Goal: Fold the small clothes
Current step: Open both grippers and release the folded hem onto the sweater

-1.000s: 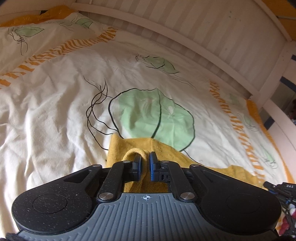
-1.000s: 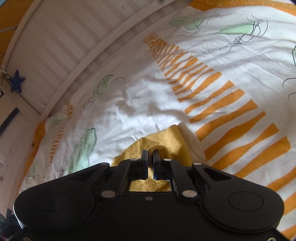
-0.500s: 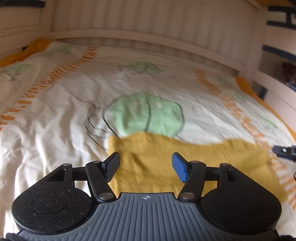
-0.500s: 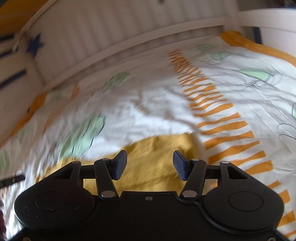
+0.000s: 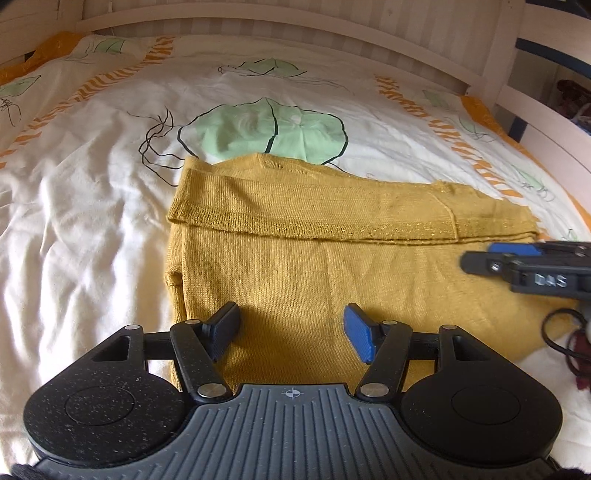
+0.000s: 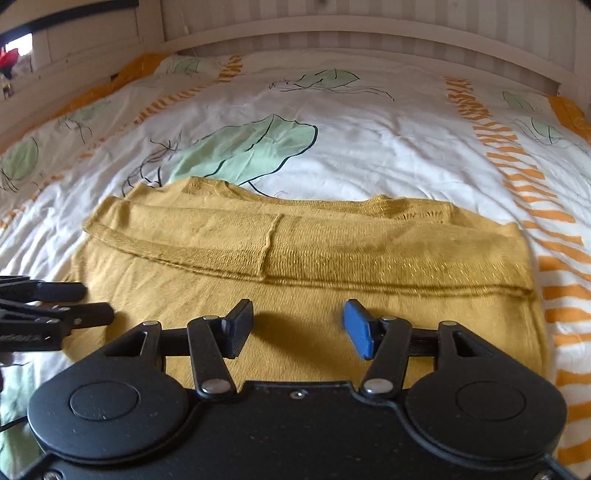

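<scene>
A mustard-yellow knitted garment lies flat on the bed, its far part folded toward me so a glittery ribbed hem runs across its middle. My left gripper hovers open over the garment's near left part, nothing between its fingers. My right gripper stands open over the near right part of the same garment, also empty. The right gripper's fingers reach in from the right edge of the left wrist view. At the left edge of the right wrist view, the left gripper's fingers show.
The bed cover is white with green leaf prints and orange striped bands. A white slatted bed rail runs along the far side and turns down the right. A dark cable hangs at the right.
Both grippers were shut on the garment's folded edge a second ago. They let go, opened wide and drew back toward me while rolling level; the fold now lies flat.
</scene>
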### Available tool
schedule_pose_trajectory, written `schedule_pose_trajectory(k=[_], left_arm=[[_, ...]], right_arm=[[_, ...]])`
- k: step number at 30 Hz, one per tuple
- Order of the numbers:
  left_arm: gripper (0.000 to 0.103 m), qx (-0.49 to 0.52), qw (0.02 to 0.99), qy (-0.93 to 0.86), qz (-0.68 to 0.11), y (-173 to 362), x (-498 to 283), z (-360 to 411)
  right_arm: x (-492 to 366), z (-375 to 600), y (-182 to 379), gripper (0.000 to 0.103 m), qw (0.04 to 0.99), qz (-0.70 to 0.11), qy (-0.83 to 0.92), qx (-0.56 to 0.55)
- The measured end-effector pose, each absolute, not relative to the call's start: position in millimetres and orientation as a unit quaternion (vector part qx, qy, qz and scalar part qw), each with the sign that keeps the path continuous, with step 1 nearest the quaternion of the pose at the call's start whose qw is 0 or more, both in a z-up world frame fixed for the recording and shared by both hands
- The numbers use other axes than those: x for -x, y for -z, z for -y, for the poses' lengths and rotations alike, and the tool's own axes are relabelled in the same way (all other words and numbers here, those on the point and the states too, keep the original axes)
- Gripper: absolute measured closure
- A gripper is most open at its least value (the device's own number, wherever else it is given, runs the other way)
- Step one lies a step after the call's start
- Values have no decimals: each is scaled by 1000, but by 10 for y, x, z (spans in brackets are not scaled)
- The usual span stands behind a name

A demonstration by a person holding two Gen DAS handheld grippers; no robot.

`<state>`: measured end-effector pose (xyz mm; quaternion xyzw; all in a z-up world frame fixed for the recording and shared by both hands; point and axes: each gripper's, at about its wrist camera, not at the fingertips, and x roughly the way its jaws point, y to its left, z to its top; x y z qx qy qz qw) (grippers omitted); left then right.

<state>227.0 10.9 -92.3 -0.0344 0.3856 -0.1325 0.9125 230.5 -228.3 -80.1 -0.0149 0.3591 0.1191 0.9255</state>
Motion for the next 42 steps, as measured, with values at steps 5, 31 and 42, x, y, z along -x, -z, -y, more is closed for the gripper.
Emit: schedule_pose_trajectory(k=[5, 31, 42], left_arm=[[42, 39, 912, 133, -386, 924, -2264, -108], [42, -31, 902, 136, -410, 795, -2996, -165], [42, 60, 907, 68, -410, 801, -3684, -458]], right_arm=[[-2863, 2323, 723, 41, 929, -360, -86, 18], [-2676, 2961, 793, 38, 928, -367, -64, 6], [-3326, 3197, 832, 35, 920, -388, -20, -61]])
